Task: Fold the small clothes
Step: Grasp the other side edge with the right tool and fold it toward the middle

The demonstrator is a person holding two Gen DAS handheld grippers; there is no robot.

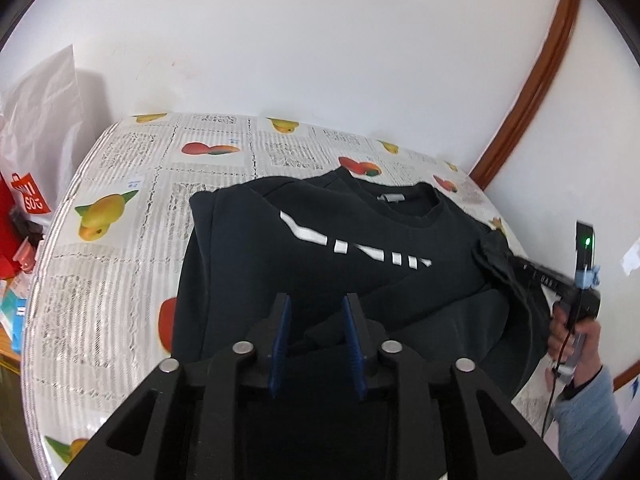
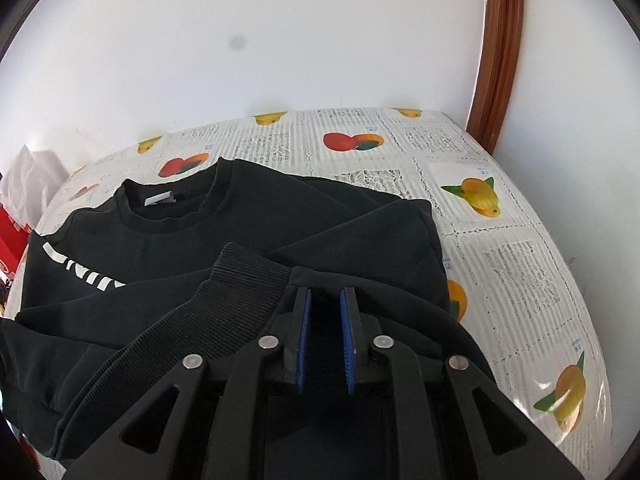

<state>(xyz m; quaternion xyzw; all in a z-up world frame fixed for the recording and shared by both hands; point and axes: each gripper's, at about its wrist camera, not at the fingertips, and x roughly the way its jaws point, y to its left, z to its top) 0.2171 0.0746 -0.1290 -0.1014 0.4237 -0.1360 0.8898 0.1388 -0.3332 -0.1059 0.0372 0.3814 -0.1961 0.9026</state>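
A black sweatshirt (image 1: 304, 256) with white lettering lies on the table, sleeves folded over its front; it also shows in the right wrist view (image 2: 248, 224). My left gripper (image 1: 318, 304) hovers over the lower part of the shirt with its jaws apart and nothing between the blue pads. My right gripper (image 2: 325, 300) holds the ribbed hem (image 2: 240, 288), with black fabric between its pads. In the left wrist view the right gripper (image 1: 504, 258) is at the shirt's right edge, lifting a bunch of fabric.
The table (image 1: 120, 184) carries a fruit-print cloth. A white bag (image 1: 44, 112) and red items (image 1: 12, 208) stand to the left. A white wall lies behind and a brown wooden frame (image 2: 500, 52) to the right.
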